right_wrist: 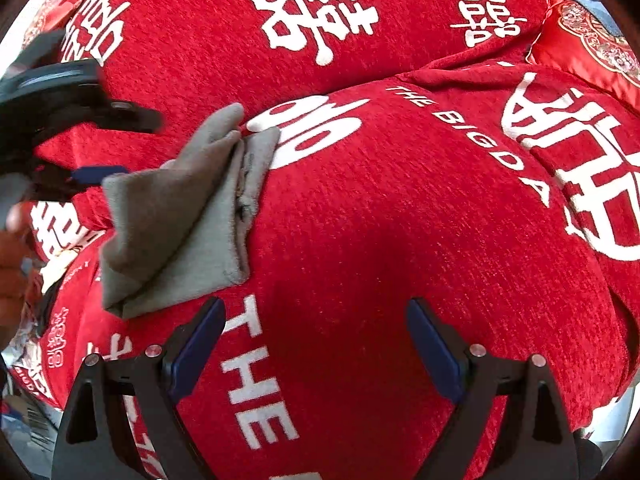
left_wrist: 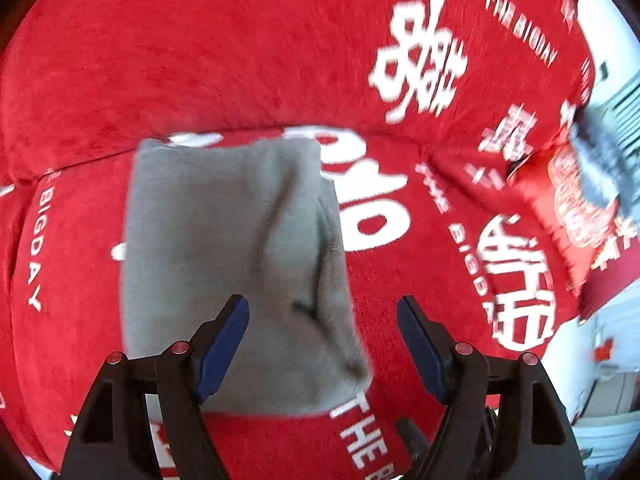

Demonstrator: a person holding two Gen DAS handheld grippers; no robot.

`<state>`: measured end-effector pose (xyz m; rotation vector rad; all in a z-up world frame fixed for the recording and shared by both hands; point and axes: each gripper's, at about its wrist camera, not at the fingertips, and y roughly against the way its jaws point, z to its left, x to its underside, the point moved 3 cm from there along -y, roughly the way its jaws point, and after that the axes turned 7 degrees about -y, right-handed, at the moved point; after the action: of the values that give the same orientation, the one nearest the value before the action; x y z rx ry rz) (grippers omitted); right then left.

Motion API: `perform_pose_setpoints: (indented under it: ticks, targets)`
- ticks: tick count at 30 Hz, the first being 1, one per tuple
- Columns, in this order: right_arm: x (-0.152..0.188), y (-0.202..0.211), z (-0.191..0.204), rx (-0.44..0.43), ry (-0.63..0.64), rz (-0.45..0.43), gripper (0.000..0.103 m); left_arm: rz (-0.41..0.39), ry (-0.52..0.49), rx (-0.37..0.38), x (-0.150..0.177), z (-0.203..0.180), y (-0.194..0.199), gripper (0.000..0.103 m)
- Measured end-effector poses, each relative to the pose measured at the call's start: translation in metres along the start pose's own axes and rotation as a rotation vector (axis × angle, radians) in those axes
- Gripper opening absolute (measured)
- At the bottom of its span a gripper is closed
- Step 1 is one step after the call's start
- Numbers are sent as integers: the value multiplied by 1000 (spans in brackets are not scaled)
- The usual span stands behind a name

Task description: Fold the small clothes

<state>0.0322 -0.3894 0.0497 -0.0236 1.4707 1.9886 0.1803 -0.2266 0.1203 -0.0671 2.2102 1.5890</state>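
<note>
A small grey garment (left_wrist: 232, 240) lies folded into a rough rectangle on the red sofa cover (left_wrist: 200, 60). My left gripper (left_wrist: 322, 304) hovers over its near edge with the jaws wide apart; the left pad is above the cloth and the right pad is over bare red fabric, neither pressing. In the right wrist view the same grey garment (right_wrist: 180, 216) sits at the left, rumpled with layered edges. My right gripper (right_wrist: 315, 304) stands open to its right, with only red cover between the fingers. The left gripper (right_wrist: 120, 144) shows there beyond the garment's far left corner.
The red sofa cover (right_wrist: 400, 220) bears white characters and "THE BIG DAY" lettering. A red embroidered cushion (left_wrist: 568, 208) (right_wrist: 588, 40) lies at the right with a grey-blue item (left_wrist: 600, 160) on it. A person's hand (right_wrist: 12, 248) is at the left edge.
</note>
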Motion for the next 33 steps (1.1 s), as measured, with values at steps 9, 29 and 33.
perform_pose_setpoints:
  ticks: [9,29,33]
  targets:
    - [-10,26,57,-134,94,-22,93,-13,100,-171,103,96,15,92]
    - [-18,-48,80,-66,145,175,21,51,141,-141,171,144,7,92]
    - [-27,-25,71,-78,89,149,31,1,93,-139,144,129,10,92]
